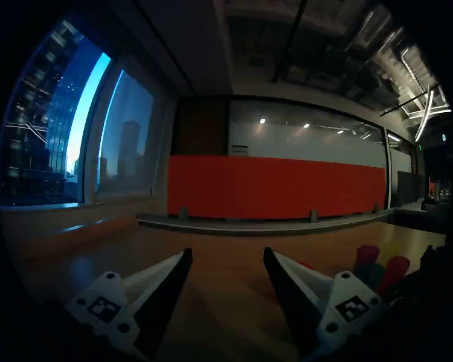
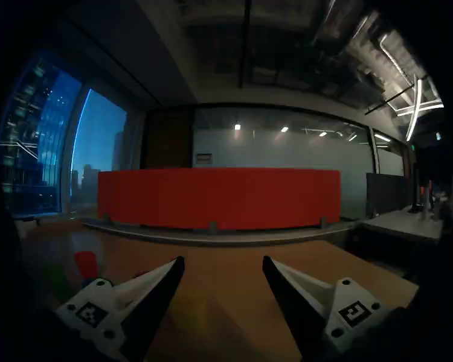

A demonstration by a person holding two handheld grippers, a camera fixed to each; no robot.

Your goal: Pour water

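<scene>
1. Cups (image 1: 374, 265), rounded tumblers in purple, teal and red, cluster on the smooth wooden counter (image 1: 226, 301), right of the left gripper (image 1: 227, 253).
2. Both grippers' tapered white-and-black jaws stand apart, released, grasping nothing.
3. Left of the right gripper (image 2: 223, 260) stands a red cup (image 2: 86, 263).

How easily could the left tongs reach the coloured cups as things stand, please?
Probably yes: the left tongs are open, and the coloured cups stand just right of them across bare table.
</scene>
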